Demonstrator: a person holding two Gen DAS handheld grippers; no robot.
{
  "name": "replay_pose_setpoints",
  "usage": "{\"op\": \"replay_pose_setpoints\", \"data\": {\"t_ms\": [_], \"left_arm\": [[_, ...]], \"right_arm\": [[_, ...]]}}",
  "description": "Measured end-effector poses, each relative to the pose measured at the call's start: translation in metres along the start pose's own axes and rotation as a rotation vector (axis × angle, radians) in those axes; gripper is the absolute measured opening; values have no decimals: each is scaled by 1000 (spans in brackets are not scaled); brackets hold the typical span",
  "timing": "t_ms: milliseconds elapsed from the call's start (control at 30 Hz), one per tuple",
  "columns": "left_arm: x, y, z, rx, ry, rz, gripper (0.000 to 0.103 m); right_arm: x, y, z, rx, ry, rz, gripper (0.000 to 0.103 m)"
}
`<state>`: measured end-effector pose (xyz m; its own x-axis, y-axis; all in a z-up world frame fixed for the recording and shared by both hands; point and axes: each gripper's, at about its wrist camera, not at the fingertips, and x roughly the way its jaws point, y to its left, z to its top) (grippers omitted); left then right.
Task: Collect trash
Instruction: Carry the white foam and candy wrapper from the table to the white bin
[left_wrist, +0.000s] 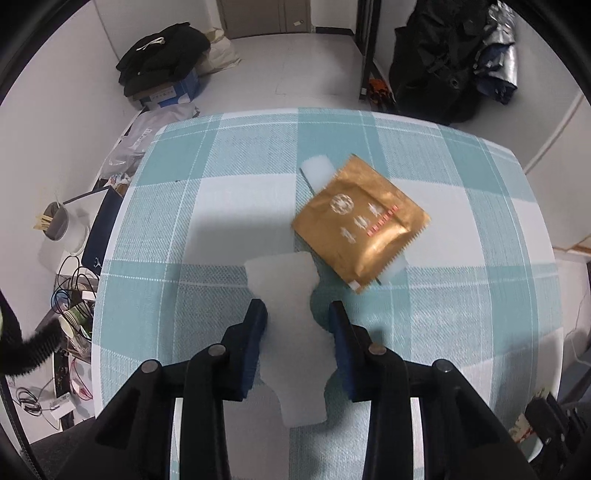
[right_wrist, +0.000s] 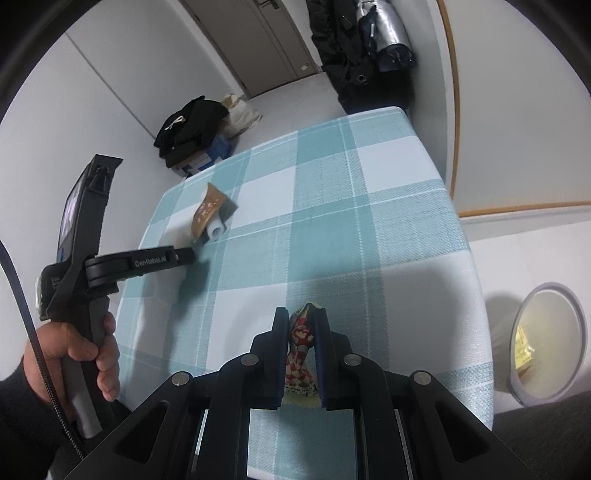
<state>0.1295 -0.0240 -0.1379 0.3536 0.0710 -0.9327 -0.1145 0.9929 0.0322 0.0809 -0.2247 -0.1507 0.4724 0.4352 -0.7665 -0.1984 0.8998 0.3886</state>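
Note:
My left gripper (left_wrist: 297, 308) is open, its fingers on either side of a white foam piece (left_wrist: 286, 291) lying on the checked table (left_wrist: 221, 206). A gold foil wrapper (left_wrist: 360, 221) lies just beyond, on top of another white foam strip (left_wrist: 317, 168). My right gripper (right_wrist: 300, 317) is shut on a red-and-white crumpled wrapper (right_wrist: 301, 343), held above the table's near edge. In the right wrist view, the left gripper (right_wrist: 186, 254) reaches toward the gold wrapper (right_wrist: 207, 214) and a white foam piece (right_wrist: 215, 230).
A grey trash bin (right_wrist: 543, 347) with yellow scraps inside stands on the floor right of the table. Black clothes on a box (left_wrist: 162, 62) and bags lie on the floor beyond. Cables and cups clutter the floor at the left (left_wrist: 70, 314).

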Motion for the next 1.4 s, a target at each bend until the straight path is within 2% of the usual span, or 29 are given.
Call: {"op": "replay_pose_setpoints", "data": {"t_ms": [200, 367, 600, 1033, 1233, 1400], "left_arm": [[-10, -9, -10, 50, -13, -24, 30], [-19, -4, -15, 48, -30, -58, 30], [-35, 5, -22, 7, -61, -142, 30], [-71, 11, -28, -12, -159, -297, 30], [-95, 12, -26, 10, -204, -355, 30], [-118, -5, -22, 55, -258, -401, 30]], "right_arm": [[0, 0, -2, 25, 0, -4, 12], [-3, 2, -5, 6, -15, -4, 12], [-12, 8, -9, -35, -47, 14, 12], [-26, 3, -7, -4, -72, 48, 12], [-47, 2, 1, -17, -112, 61, 12], [-80, -11, 21, 11, -198, 64, 12]]}}
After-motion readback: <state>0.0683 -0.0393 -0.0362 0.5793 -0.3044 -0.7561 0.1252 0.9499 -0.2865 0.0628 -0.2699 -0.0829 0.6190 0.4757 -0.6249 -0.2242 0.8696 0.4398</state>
